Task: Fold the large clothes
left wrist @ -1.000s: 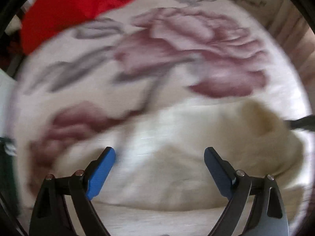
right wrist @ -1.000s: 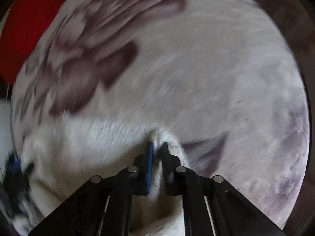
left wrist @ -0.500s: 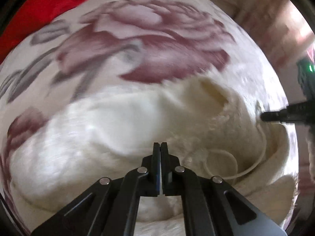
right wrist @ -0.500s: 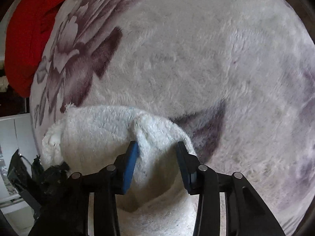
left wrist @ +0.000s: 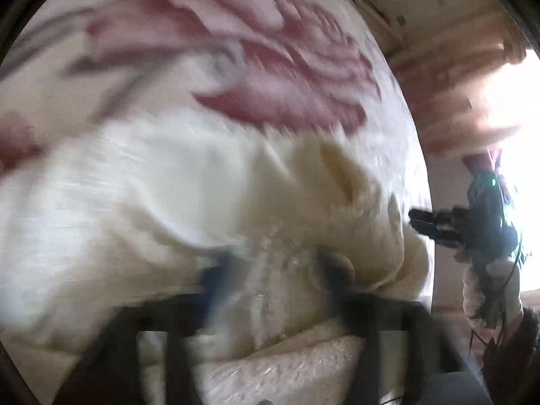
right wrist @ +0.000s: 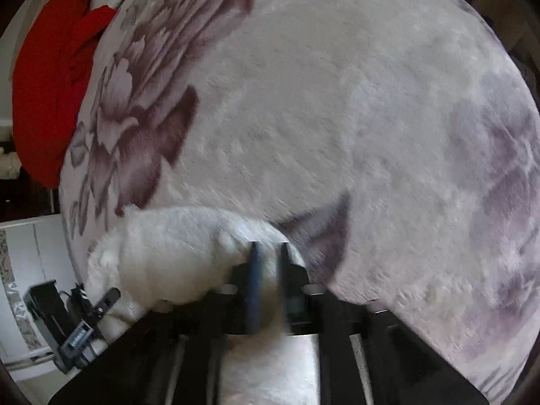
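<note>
1. Lying bunched on a floral blanket, the cream fleece garment sits at the near edge of the printed surface, just below a big pink rose in the left wrist view.
2. The left tool is badly blurred; its fingers look set apart with a thick fold of the fleece between them, but I cannot tell whether they grip it.
3. The right tool has its fingers drawn close together, pinching a narrow ridge of the white fleece between the blue pad and the black one.
4. In the right wrist view the garment forms a rounded heap to the left of that tool, with the other tool's black body at its lower left edge.
5. A red cloth lies at the far left edge of the blanket, well apart from the fleece.
6. A grey leaf print shows on the blanket just right of the pinched ridge.
</note>
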`<act>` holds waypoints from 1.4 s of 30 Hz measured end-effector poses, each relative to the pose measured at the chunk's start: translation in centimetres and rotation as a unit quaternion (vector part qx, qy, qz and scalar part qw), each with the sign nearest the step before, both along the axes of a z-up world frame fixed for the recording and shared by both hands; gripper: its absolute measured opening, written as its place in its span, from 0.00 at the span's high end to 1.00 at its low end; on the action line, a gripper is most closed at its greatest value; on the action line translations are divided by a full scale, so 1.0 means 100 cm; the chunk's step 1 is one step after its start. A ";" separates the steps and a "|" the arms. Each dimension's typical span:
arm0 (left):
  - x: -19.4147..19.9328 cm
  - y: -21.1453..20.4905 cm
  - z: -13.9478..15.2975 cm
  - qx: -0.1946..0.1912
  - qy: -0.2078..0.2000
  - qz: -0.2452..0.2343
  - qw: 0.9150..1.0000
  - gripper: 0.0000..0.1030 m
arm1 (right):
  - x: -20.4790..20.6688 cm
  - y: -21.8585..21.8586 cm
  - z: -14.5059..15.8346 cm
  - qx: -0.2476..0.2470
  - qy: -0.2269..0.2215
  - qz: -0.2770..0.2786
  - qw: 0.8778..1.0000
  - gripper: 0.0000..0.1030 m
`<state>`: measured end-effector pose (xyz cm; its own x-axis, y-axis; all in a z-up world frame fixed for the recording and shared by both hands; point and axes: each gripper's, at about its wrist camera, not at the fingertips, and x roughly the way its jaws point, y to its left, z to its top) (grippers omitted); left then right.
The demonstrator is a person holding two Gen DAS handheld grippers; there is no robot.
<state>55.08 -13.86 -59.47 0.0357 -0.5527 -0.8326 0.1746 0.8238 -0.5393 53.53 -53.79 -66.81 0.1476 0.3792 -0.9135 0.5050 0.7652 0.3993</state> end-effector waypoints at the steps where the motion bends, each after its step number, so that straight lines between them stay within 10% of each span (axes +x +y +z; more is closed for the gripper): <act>1: 0.000 -0.010 -0.010 -0.012 0.016 -0.014 1.000 0.23 | 0.000 -0.001 -0.003 0.005 0.003 -0.004 1.000 0.47; 5: -0.008 -0.044 -0.011 0.056 -0.044 -0.069 0.995 0.24 | -0.013 -0.005 -0.018 0.027 0.020 -0.012 0.999 0.47; 7: -0.017 -0.057 -0.006 0.093 -0.083 -0.085 0.989 0.85 | -0.012 0.000 -0.030 0.035 0.029 -0.007 0.999 0.47; 11: -0.030 -0.044 0.010 0.109 -0.110 -0.045 0.987 0.87 | -0.013 0.013 -0.036 0.033 0.018 -0.011 0.999 0.47; 13: -0.033 -0.029 0.014 0.107 -0.104 -0.019 0.989 0.87 | -0.011 0.020 -0.029 0.026 -0.001 -0.010 1.000 0.95; 21: -0.024 -0.023 -0.005 0.109 -0.068 -0.010 0.992 0.86 | 0.006 0.024 -0.025 -0.089 0.000 -0.025 0.996 0.97; 26: -0.021 -0.014 0.035 0.112 -0.074 0.017 0.991 0.83 | -0.001 0.018 -0.020 -0.021 0.007 -0.030 0.999 0.92; 30: -0.033 0.004 0.081 0.087 -0.122 0.038 0.988 0.04 | -0.043 0.008 0.013 0.012 0.001 -0.019 1.000 0.51; 36: -0.077 0.050 0.127 0.053 -0.124 0.097 0.986 0.04 | -0.154 -0.005 0.043 0.024 0.024 -0.021 0.999 0.38; 42: -0.147 0.093 0.110 0.108 -0.073 0.143 0.981 0.04 | -0.215 0.018 0.008 0.052 0.046 -0.002 0.998 0.38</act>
<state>40.35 -4.60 -48.47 0.2908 -0.3133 -0.9040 -0.0175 0.9430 -0.3324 32.00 -52.02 -66.01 0.0668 0.4720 -0.8791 0.5467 0.7197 0.4280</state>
